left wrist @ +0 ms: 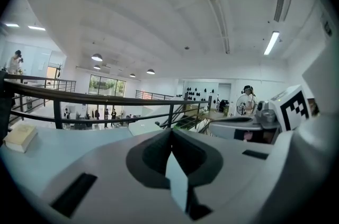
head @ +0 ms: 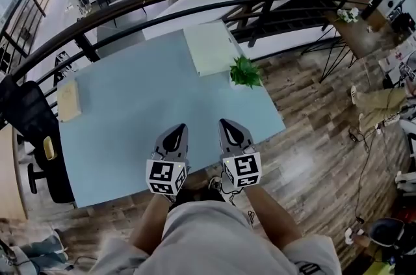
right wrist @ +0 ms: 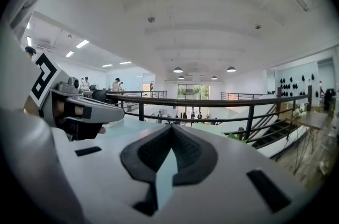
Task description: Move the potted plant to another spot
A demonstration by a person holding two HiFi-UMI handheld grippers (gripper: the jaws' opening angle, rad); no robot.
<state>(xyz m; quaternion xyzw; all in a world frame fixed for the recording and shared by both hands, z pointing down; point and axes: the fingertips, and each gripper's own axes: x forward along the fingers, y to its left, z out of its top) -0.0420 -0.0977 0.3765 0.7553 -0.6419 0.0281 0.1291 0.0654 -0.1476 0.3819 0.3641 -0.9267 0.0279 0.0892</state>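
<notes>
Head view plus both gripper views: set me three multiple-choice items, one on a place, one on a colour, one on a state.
1. Where does the small green potted plant stand on the rectangular table?
A. at its left edge
B. by its right edge
C. between the grippers

2. What colour is the table top?
A. red
B. black
C. light blue

3. How are the left gripper and the right gripper?
A. both shut, empty
B. both shut on the plant
C. both wide open

Key: 1 B, the head view shows the plant by the right edge. 2 C, the top is pale blue. 3 A, each gripper view shows its jaws together with nothing between them.
</notes>
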